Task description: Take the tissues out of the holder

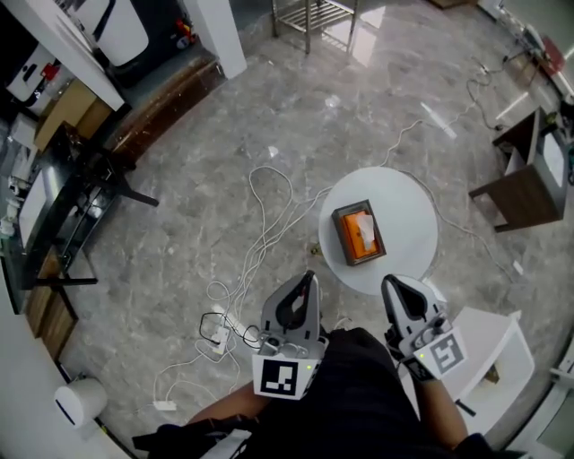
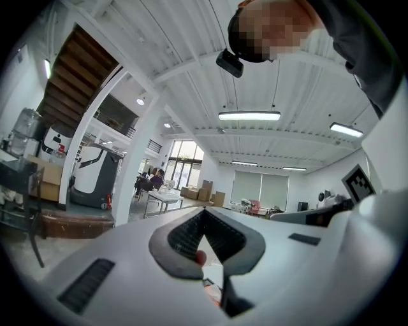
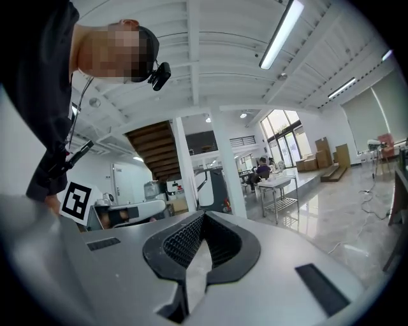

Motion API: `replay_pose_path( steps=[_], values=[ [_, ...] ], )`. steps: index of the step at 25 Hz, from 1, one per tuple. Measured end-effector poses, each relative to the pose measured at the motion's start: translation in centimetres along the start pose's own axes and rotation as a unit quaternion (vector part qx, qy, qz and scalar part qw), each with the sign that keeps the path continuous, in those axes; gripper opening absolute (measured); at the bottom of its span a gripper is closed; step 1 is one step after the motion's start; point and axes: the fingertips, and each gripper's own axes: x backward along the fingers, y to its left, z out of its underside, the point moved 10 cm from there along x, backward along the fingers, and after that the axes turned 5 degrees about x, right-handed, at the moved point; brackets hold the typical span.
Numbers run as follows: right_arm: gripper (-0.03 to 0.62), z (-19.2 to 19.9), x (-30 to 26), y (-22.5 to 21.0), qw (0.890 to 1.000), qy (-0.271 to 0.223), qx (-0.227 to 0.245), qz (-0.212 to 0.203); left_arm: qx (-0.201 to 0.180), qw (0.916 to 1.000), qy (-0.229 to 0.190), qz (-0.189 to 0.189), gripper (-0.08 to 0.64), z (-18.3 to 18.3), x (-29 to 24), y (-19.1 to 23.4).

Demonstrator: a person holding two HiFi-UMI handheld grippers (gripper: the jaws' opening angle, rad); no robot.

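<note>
Jaws shut, left tool (image 1: 310,276) and right tool (image 1: 389,283) pointing level

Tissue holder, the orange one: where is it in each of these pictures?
Head view: the tissue holder sits right of centre on the round white table.
Left gripper view: only an orange sliver, probably it, low centre.
Right gripper view: not in it.
Shared landmark: the steel table, top edge, left of centre, right of centre.

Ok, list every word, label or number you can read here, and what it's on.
No readable words or numbers in any view.
Left marker cube: square code pattern only.
Right marker cube: square code pattern only.
Orange tissue holder: no legible print.
</note>
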Motion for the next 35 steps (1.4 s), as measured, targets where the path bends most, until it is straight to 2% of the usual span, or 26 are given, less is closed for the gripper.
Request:
replay_pose_path(
  steps=[4, 7, 12, 16, 19, 24, 30, 35],
  values=[
    [0.006, -0.3, 0.2, -0.6, 0.999, 0.025, 0.040, 0.022, 0.006, 1.0000, 0.002, 0.006, -0.001, -0.1, -0.9, -0.7],
    [0.006, 0.2, 0.7, -0.7, 0.997, 0.032, 0.067, 0.014, 0.008, 0.9999, 0.005, 0.010, 0.000, 0.3, -1.4, -1.5],
    [0.006, 0.8, 0.2, -1.0, 0.998, 0.029, 0.055, -0.002, 0.009, 0.9999, 0.008, 0.003, -0.002, 0.7, -2.4, -2.0],
    [0.006, 0.3, -0.5, -2.1, 0.996, 0.032, 0.075, -0.020, 0.032, 0.9993, 0.019, -0.003, -0.002, 1.2, -3.9, -2.2],
    [0.006, 0.0, -0.5, -3.4, 0.998, 0.023, 0.063, -0.010, 0.035, 0.9992, 0.018, -0.003, -0.002, 1.6, -5.1, -2.8],
    [0.006, -0.4, -0.3, -5.5, 0.999, 0.013, 0.037, 0.022, 0.021, 0.9997, 0.011, 0.004, 0.000, 1.9, -6.7, -4.2],
    [0.008, -0.7, -0.6, -7.1, 0.998, -0.014, 0.036, 0.052, -0.022, 0.9997, -0.001, 0.009, -0.001, 1.7, -8.4, -5.4],
    [0.008, -0.5, -0.8, -7.8, 0.995, -0.037, 0.042, 0.088, -0.061, 0.9980, 0.014, 0.006, -0.001, 2.5, -9.7, -5.9]
  ],
)
